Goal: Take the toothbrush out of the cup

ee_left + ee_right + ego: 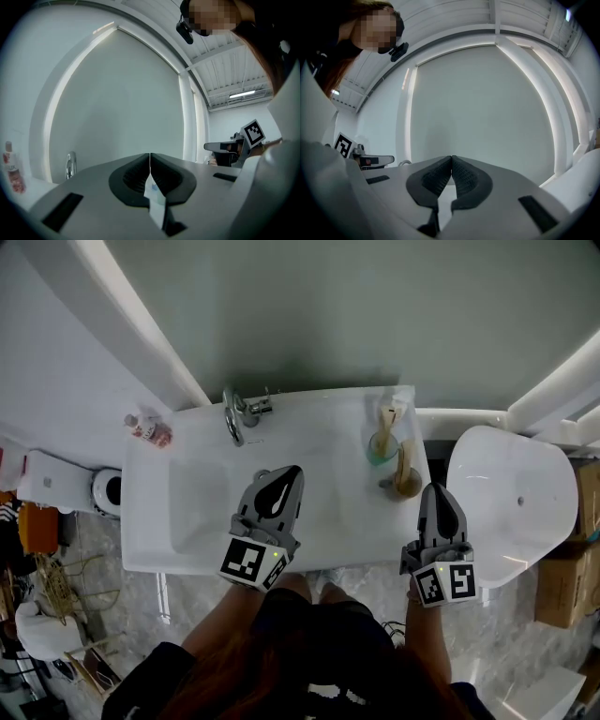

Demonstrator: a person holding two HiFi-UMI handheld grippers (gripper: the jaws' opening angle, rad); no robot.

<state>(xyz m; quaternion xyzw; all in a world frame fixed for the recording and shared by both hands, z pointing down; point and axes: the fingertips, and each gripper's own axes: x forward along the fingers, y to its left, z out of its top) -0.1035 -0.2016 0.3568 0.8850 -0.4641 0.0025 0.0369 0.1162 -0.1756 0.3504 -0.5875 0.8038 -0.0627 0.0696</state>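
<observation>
A teal cup [382, 450] stands at the back right of the white washbasin counter [323, 521], with a pale toothbrush [387, 418] upright in it. Just in front of it is a brownish cup [407, 484] holding another brush. My right gripper [436, 487] [451, 157] hovers over the counter's front right corner, close to the brownish cup, shut with nothing in it. My left gripper [294, 469] [150, 154] is over the middle of the counter, beside the basin, also shut and empty. Neither cup shows in the gripper views.
A chrome faucet [238, 414] [70, 167] sits at the back of the basin [202, 512]. A small pink bottle [150, 430] [12, 169] stands at the back left corner. A white rounded fixture [511, 502] stands right of the counter. A large mirror fills the wall behind.
</observation>
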